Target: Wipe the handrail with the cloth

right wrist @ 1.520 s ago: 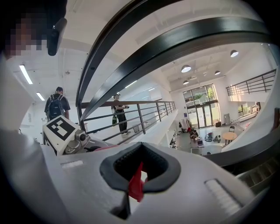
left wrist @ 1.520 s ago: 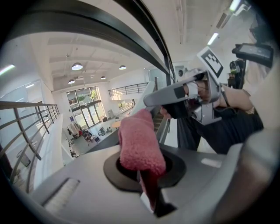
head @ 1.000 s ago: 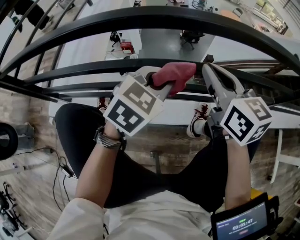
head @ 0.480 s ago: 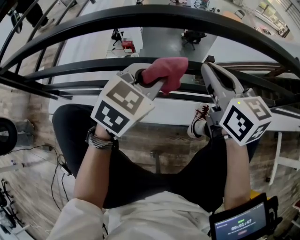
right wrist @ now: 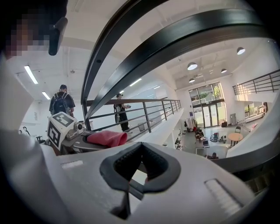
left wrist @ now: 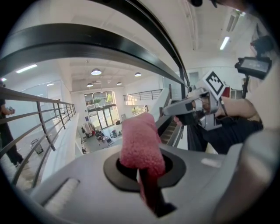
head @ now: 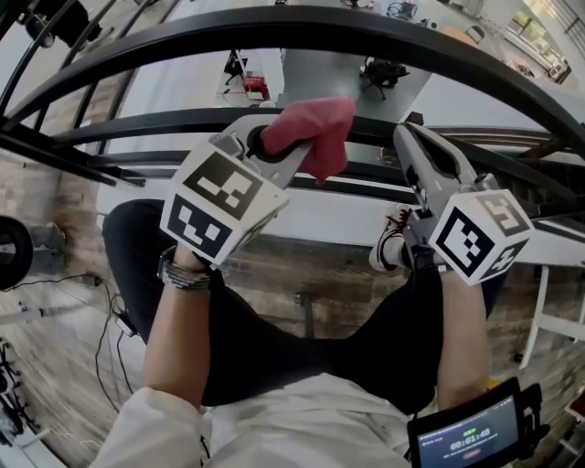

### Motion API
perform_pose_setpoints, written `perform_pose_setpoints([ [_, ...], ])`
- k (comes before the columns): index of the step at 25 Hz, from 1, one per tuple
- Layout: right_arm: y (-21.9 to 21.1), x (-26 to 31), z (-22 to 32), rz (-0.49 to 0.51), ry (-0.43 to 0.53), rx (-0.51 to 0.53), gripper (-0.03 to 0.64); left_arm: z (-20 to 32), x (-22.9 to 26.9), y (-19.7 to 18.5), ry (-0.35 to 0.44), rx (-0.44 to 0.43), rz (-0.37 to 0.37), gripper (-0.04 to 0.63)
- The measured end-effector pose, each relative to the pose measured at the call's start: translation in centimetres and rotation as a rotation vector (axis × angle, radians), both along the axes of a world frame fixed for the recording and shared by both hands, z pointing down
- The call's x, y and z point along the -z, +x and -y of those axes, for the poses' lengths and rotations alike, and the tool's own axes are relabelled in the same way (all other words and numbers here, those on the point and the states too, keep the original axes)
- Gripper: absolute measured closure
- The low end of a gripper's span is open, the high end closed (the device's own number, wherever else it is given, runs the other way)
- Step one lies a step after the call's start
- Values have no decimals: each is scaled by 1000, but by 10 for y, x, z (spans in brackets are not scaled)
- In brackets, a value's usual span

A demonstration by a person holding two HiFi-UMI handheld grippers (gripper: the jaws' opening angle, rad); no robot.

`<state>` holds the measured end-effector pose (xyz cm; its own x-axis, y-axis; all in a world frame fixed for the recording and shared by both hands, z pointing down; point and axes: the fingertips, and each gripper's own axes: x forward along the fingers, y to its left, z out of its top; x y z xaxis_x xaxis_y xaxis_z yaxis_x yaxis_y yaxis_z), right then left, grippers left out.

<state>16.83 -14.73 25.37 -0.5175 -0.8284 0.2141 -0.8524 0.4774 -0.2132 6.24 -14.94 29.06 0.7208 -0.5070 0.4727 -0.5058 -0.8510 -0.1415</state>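
A wide black handrail (head: pixel 302 23) curves across the top of the head view, with a thinner black rail (head: pixel 137 123) below it. My left gripper (head: pixel 274 139) is shut on a pink-red cloth (head: pixel 315 132), which folds out of the jaws to the right, in front of the thinner rail. In the left gripper view the cloth (left wrist: pixel 140 144) stands up from the jaws, and the handrail (left wrist: pixel 87 39) passes above it, apart. My right gripper (head: pixel 416 137) sits just right of the cloth, shut and empty. The right gripper view shows the cloth (right wrist: pixel 107 138) under the handrail (right wrist: pixel 175 48).
Beyond the rails is a drop to a lower floor with furniture (head: pixel 379 69). Two people (right wrist: pixel 61 103) stand on a railed walkway to the left. The person's legs and a shoe (head: pixel 388 247) are below my grippers. A phone (head: pixel 471 437) is at the bottom right.
My left gripper has carried the cloth up and a little to the left, closer to the rails. My right gripper has stayed in place.
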Motion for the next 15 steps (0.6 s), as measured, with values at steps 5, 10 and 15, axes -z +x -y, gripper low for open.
perform_pose_setpoints([
  [5,-3,-1,0,-4,-2,8,615,8,6,-16,6,61,-33,566],
  [10,-6,0,1,-6,-2,19,615,10,8,-24,-1,92,-42,566],
  [15,-10,1,1,-6,-1,26,615,14,11,-33,18,118,-48,565],
])
